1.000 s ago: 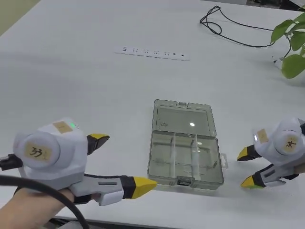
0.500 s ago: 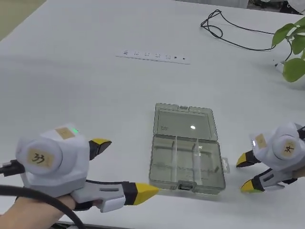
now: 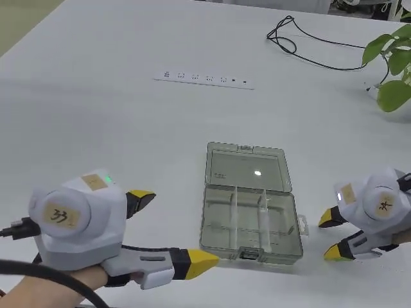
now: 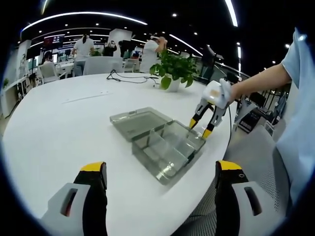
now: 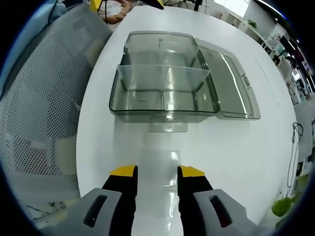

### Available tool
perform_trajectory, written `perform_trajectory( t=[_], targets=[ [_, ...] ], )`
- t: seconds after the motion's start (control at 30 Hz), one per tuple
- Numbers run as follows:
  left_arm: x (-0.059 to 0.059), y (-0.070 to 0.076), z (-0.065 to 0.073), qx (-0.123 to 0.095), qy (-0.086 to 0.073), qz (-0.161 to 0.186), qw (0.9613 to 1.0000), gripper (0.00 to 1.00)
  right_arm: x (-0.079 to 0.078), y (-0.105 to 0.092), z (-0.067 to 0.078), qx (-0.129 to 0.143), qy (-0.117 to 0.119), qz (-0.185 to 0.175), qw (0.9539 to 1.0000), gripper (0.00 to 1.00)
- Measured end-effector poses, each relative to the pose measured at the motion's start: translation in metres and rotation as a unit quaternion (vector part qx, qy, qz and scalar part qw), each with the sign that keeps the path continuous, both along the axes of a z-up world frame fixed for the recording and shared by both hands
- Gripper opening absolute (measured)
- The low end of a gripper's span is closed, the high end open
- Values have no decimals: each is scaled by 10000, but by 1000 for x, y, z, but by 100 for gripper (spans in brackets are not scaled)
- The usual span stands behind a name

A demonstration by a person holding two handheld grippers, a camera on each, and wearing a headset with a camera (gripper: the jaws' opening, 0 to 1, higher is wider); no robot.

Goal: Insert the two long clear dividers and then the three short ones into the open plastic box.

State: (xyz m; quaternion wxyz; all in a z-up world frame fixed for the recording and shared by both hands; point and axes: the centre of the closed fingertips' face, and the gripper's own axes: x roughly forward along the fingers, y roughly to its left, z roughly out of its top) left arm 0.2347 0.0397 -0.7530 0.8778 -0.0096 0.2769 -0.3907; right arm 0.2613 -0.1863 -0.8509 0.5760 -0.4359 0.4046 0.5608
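Observation:
The clear plastic box (image 3: 250,221) lies open on the white table, its lid (image 3: 247,168) flat behind it. Inside, two clear dividers (image 3: 232,212) run front to back; any short cross pieces are too faint to tell. In the right gripper view one divider (image 5: 165,71) crosses the box (image 5: 162,93). My left gripper (image 3: 173,229) hovers to the left of the box, jaws wide open and nothing between them. My right gripper (image 3: 329,235) is open and empty just right of the box. The left gripper view has the box (image 4: 165,145) ahead of the open left gripper (image 4: 161,167), with the right gripper (image 4: 202,127) beyond it.
A white power strip (image 3: 203,79) lies farther back on the table, with a black cable (image 3: 302,45) and a green plant (image 3: 388,64) at the back right. The table's near edge runs just under the grippers. A mesh chair (image 5: 44,98) stands beside the table.
The head view has shifted a little. Both grippers stay open beside the box, with the right one drifting slightly lower in the view. The box has not moved.

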Motion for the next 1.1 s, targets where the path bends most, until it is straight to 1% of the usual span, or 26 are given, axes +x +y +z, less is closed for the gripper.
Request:
perform_trajectory(
  t=[0.03, 0.1, 0.17, 0.23, 0.3, 0.37, 0.4, 0.43, 0.47, 0.53, 0.6, 0.67, 0.7, 0.73, 0.77, 0.8, 0.83, 0.87, 0.9, 0.93, 0.97, 1.0, 1.07, 1.1],
  targets=[
    [0, -1, 0, -9, 2, -6, 10000, 93, 0, 0, 0, 4, -1, -2, 10000, 33],
    [2, -3, 0, -28, 12, -14, 10000, 92, 2, 1, 4, 41, -84, -78, 9999, 33],
    [3, -4, 0, -23, 10, -33, 10000, 91, 1, 2, 7, 104, -84, -145, 9998, 33],
    [4, -8, 0, -53, 28, -72, 10000, 89, 3, 3, 11, 148, -169, -158, 9996, 33],
    [6, -10, 0, -36, 23, -100, 9999, 89, 4, 4, 16, 232, -218, -244, 9992, 33],
    [6, -15, 1, -71, 28, -149, 9999, 88, 5, 5, 21, 286, -278, -276, 9988, 33],
    [8, -17, 2, -77, 35, -160, 9998, 87, 7, 6, 25, 351, -356, -309, 9983, 33],
    [9, -19, 2, -88, 42, -179, 9998, 86, 8, 7, 28, 376, -380, -322, 9980, 33],
    [10, -22, 2, -115, 72, -192, 9997, 84, 9, 8, 33, 426, -455, -367, 9974, 33],
    [12, -26, 3, -150, 108, -207, 9996, 81, 9, 11, 38, 472, -521, -353, 9969, 33],
    [16, -32, 3, -174, 164, -218, 9995, 79, 10, 16, 46, 598, -634, -376, 9955, 33],
    [18, -37, 5, -222, 188, -269, 9992, 75, 10, 19, 51, 628, -687, -372, 9950, 33],
    [19, -41, 5, -247, 239, -278, 9990, 74, 11, 23, 56, 698, -770, -349, 9940, 33],
    [20, -45, 7, -325, 271, -293, 9987, 74, 12, 25, 59, 732, -837, -337, 9932, 33],
    [22, -49, 8, -402, 345, -294, 9982, 74, 11, 27, 63, 740, -873, -321, 9929, 33],
    [24, -51, 9, -450, 392, -259, 9979, 74, 12, 30, 68, 790, -977, -271, 9917, 33],
    [26, -53, 9, -459, 391, -248, 9979, 73, 13, 33, 71, 823, -1044, -250, 9908, 33],
    [28, -56, 10, -490, 422, -250, 9976, 72, 12, 36, 76, 847, -1074, -253, 9903, 33],
    [29, -60, 11, -520, 473, -266, 9972, 70, 14, 41, 83, 925, -1205, -230, 9881, 33],
    [31, -62, 12, -547, 481, -257, 9970, 69, 14, 43, 86, 936, -1238, -220, 9876, 33],
    [33, -65, 13, -589, 534, -251, 9965, 69, 14, 45, 90, 965, -1275, -208, 9869, 33],
    [33, -68, 14, -647, 571, -264, 9959, 69, 15, 51, 96, 1056, -1377, -186, 9847, 33],
    [35, -76, 18, -855, 727, -249, 9934, 66, 14, 57, 104, 1103, -1447, -147, 9832, 33],
    [37, -78, 20, -936, 777, -209, 9923, 64, 14, 61, 108, 1151, -1522, -85, 9816, 33]
  ],
)
